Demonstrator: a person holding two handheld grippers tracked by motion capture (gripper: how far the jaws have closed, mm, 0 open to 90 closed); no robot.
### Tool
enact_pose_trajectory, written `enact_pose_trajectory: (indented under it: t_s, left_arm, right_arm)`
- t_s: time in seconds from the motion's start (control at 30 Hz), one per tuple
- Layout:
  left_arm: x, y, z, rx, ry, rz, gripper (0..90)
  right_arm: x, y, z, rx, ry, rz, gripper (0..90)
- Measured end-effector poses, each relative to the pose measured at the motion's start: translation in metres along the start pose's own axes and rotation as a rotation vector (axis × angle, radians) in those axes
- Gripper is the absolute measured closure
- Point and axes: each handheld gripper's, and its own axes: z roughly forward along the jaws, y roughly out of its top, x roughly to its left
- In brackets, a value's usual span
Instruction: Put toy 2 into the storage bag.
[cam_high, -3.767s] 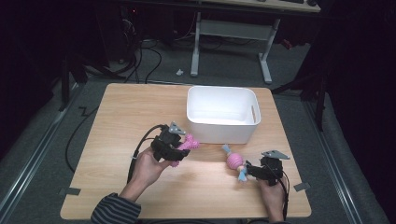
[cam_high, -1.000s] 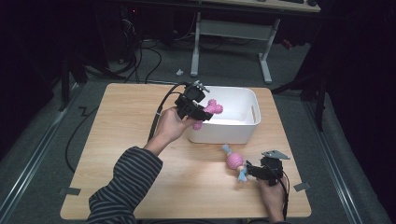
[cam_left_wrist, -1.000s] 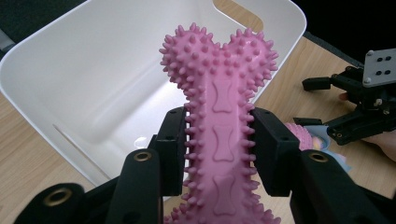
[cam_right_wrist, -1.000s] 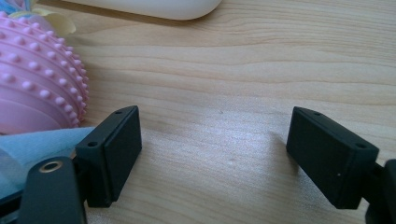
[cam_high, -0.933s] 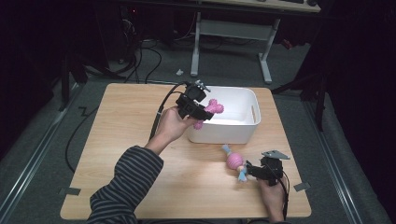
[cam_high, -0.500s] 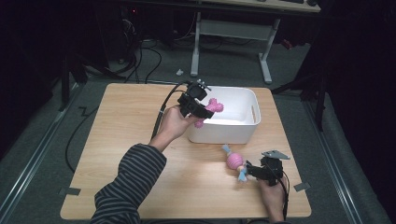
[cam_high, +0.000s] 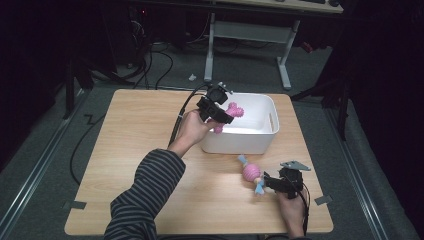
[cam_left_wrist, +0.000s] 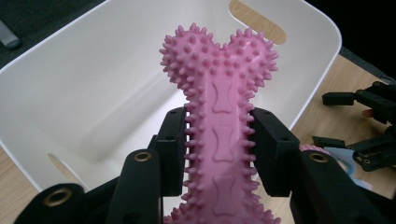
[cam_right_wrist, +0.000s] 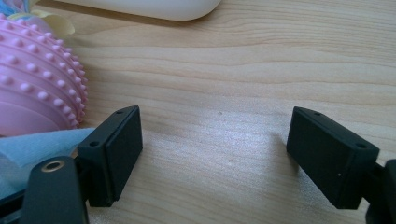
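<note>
A spiky pink bone toy (cam_left_wrist: 219, 116) is clamped by its shaft in my left gripper (cam_left_wrist: 219, 140), held over the near left corner of the white bin (cam_left_wrist: 88, 98). From above, that gripper (cam_high: 218, 111) and the bone toy (cam_high: 231, 112) hang just inside the bin (cam_high: 260, 142), above its left rim. A pink studded ball toy with blue cloth ends (cam_high: 251, 173) lies on the table in front of the bin. My right gripper (cam_right_wrist: 215, 158) stands open low over the wood, the ball toy (cam_right_wrist: 37, 79) just outside its left jaw. In the high view the right gripper (cam_high: 267, 184) rests near the front right.
The wooden table (cam_high: 130, 150) has free room on its left half. The bin has handle slots in its short walls (cam_left_wrist: 254, 21). A cable (cam_high: 182, 112) trails from the left gripper. Beyond the table are a dark floor and a desk frame (cam_high: 250, 35).
Since the earliest frame my left gripper carried the bone toy from the table's middle up to the bin. Over the last second it barely shifted. The right gripper stayed put.
</note>
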Motion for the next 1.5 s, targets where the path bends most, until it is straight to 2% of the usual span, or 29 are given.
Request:
enact_pose_trajectory:
  t_s: [0.67, 0.93, 1.5]
  left_arm:
    - [0.006, 0.009, 0.020, 0.001, 0.024, -0.028, 58.6]
    - [0.006, 0.010, 0.033, 0.030, 0.042, -0.023, 58.6]
    - [0.010, 0.007, 0.042, 0.051, 0.058, -0.028, 58.6]
  right_arm:
    - [0.001, 0.000, 0.000, -0.001, 0.002, -0.003, 19.0]
    - [0.001, 0.000, 0.000, -0.001, 0.004, -0.004, 19.0]
    - [0.001, 0.000, 0.000, -0.001, 0.004, -0.008, 19.0]
